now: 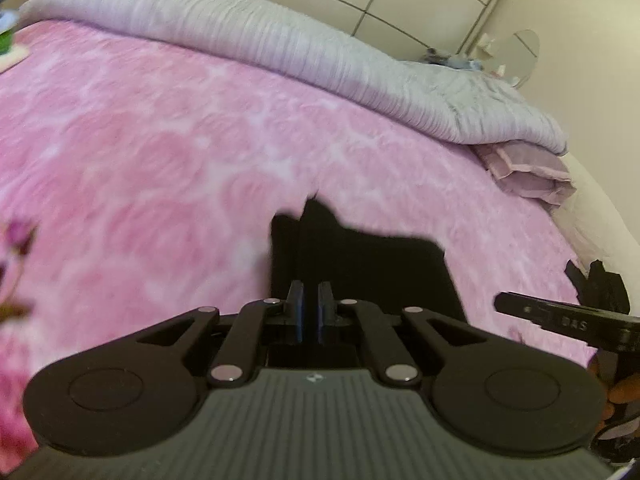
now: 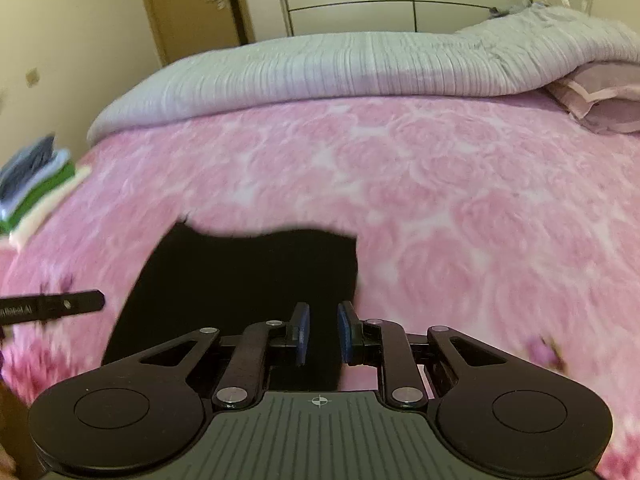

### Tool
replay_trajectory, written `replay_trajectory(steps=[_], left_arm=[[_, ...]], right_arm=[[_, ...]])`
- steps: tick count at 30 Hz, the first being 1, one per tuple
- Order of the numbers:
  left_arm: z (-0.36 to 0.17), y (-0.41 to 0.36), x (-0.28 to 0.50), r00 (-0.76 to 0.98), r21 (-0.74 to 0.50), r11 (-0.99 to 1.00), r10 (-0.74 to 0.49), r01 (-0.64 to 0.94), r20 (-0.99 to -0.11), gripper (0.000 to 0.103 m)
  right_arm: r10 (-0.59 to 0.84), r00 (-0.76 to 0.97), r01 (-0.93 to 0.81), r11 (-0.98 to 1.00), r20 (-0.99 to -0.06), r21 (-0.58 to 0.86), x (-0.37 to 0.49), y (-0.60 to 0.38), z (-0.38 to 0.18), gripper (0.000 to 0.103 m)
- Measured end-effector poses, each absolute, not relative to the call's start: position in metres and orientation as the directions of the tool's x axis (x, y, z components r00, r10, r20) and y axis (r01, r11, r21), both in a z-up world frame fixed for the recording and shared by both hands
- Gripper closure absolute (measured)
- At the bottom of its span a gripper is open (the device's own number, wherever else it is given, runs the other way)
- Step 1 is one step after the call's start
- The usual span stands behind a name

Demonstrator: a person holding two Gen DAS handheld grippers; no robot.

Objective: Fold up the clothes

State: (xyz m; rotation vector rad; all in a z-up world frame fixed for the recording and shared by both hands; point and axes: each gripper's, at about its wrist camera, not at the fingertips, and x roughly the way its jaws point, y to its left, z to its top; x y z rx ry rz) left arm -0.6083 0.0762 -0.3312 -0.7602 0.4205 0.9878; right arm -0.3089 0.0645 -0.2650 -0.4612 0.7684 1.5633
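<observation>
Black fabric, a garment (image 2: 248, 280) whose kind cannot be told, lies flat on the pink rose-patterned blanket (image 2: 440, 200) near the bed's near edge, both tongs hovering over it. The left tongs (image 1: 310, 312) are nearly shut, pads a thin gap apart, with the dark cloth just beyond them; whether they pinch it cannot be told. The right tongs (image 2: 323, 332) stand open over the garment's right edge, nothing between the blue pads. A grey ribbed quilt (image 1: 280, 40) is bunched along the bed's far edge, a mauve pillow (image 1: 528, 172) at its right end. The right wrist view alone shows a stack of folded clothes (image 2: 36, 184) at the bed's left edge in full, and a door (image 2: 192, 4); the left wrist view catches only its edge, plus part of a hand (image 1: 618, 396).
</observation>
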Motion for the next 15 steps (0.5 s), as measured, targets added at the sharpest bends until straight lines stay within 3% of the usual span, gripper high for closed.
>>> replay_trajectory(steps=[7,10,13,15], left_arm=[[-0.373,0.138,-0.579,0.507,-0.357,0.364,0.544,-0.860,-0.668,0.102],[-0.393,0.148,-0.580,0.533,-0.398,0.354,0.539,-0.846,-0.652,0.100],[-0.378,0.131,-0.585,0.508,-0.376,0.342,0.563,-0.861,-0.652,0.100],[-0.366,0.117,-0.589,0.488,-0.357,0.333,0.579,-0.873,-0.653,0.101]], right_arm=[[0.688,-0.139,-0.982,-0.001,-0.712,0.191,-0.308,0.125,-0.301,0.084],[0.674,-0.081,-0.994,-0.002,-0.735,0.107,-0.314,0.134,-0.324,0.084],[0.678,-0.059,-0.998,-0.016,-0.733,0.065,-0.317,0.129,-0.329,0.084],[0.678,-0.086,-0.993,0.004,-0.730,0.121,-0.306,0.118,-0.321,0.084]])
